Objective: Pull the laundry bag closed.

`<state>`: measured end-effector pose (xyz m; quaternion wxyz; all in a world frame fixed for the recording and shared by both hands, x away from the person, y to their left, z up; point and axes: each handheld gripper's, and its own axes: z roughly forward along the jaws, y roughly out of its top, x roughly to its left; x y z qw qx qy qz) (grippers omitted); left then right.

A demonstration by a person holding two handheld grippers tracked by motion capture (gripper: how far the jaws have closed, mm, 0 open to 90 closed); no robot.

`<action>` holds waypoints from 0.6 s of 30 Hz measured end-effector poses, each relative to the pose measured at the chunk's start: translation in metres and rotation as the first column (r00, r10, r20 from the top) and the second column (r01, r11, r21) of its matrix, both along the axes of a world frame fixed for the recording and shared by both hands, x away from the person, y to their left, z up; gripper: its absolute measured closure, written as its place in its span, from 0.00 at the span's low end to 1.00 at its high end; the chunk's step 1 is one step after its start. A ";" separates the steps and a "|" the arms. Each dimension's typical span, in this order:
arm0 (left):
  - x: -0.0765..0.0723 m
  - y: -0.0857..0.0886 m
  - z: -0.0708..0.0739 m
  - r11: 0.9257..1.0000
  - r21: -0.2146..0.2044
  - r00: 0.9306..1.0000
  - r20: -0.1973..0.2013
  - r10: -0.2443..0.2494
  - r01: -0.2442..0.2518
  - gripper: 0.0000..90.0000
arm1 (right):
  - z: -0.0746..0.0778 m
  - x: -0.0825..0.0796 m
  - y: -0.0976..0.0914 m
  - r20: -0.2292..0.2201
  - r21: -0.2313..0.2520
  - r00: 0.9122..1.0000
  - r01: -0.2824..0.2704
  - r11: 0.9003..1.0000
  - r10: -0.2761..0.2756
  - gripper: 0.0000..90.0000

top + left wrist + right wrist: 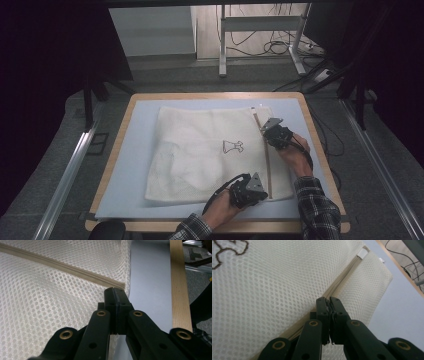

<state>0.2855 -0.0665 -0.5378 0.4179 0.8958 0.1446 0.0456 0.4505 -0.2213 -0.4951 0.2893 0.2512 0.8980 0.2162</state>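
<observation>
both hands (220, 207) low (fingers (110, 302) pinching mesh bag (200, 150))

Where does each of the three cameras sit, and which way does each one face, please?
High view: above the person's side, facing forward and down on the mesh bag; forearms and both tools show.
Left gripper view: on the left tool, looking along its shut jaws at the zipper's end.
Right gripper view: on the right tool, jaws shut at the zipper.
All three share the bag and zipper.
</observation>
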 end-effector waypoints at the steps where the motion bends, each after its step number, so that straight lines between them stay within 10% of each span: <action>1: 0.000 0.000 0.000 1.000 0.000 1.000 0.000 0.000 0.000 1.00 | 0.000 0.001 0.000 0.003 -0.002 1.000 -0.001 1.000 0.001 0.96; 18: 0.000 0.000 0.000 1.000 0.000 1.000 0.000 0.001 -0.001 1.00 | -0.002 0.013 0.004 0.011 -0.017 1.000 0.005 1.000 -0.005 0.96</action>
